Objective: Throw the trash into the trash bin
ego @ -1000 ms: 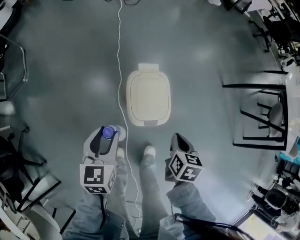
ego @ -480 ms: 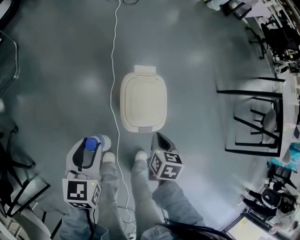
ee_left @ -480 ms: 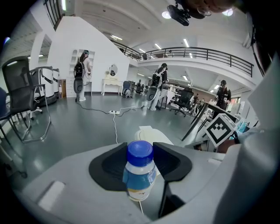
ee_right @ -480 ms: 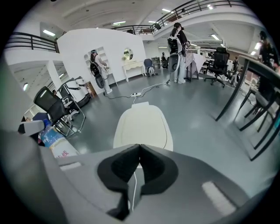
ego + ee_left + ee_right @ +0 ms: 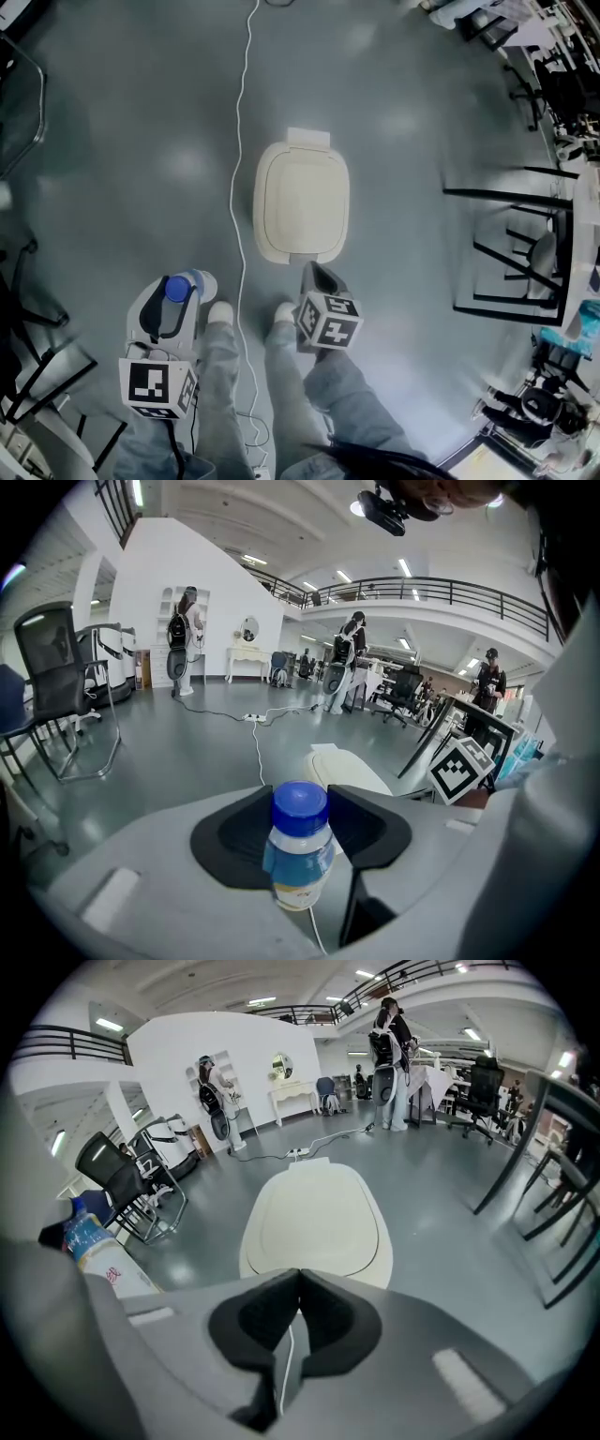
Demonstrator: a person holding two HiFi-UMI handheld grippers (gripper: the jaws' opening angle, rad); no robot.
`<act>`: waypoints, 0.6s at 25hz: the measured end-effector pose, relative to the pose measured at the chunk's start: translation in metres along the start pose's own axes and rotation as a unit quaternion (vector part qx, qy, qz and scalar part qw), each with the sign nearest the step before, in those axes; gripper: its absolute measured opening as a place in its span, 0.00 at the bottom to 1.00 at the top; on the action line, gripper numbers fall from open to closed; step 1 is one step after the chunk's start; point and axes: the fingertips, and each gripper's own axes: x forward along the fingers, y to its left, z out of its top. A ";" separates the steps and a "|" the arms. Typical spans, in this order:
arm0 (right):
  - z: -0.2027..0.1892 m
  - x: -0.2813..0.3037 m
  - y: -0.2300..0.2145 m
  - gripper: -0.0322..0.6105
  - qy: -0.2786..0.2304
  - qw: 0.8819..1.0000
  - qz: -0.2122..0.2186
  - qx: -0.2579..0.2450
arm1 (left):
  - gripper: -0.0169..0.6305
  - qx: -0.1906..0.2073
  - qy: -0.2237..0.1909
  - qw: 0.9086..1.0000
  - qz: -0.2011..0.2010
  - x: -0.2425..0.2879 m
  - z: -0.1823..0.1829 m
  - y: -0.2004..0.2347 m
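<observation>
A cream trash bin point(image 5: 301, 200) with its lid down stands on the grey floor ahead of the person's feet. My left gripper point(image 5: 183, 291) is shut on a small clear bottle point(image 5: 299, 853) with a blue cap and blue label; it is held to the bin's lower left. In the right gripper view the bin point(image 5: 316, 1224) fills the middle, just beyond my right gripper point(image 5: 298, 1283), which is shut with nothing between its jaws. In the head view the right gripper point(image 5: 312, 274) hovers right at the bin's near edge.
A white cable point(image 5: 238, 169) runs along the floor left of the bin. Black-framed tables and chairs point(image 5: 520, 244) stand at the right, an office chair point(image 5: 56, 691) at the left. Several people stand far off in the hall.
The right gripper has come closer to the bin's near edge. The left gripper with the bottle dropped back a little toward the person's left foot.
</observation>
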 end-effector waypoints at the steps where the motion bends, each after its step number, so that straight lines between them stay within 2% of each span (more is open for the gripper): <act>1: -0.003 0.003 0.001 0.05 0.003 1.000 0.001 0.000 | 0.33 -0.001 0.000 1.000 0.001 0.000 -0.001 0.002; 15: -0.026 0.029 -0.006 0.05 0.032 0.999 0.003 0.010 | 0.33 0.005 0.004 1.000 0.007 0.006 -0.001 0.008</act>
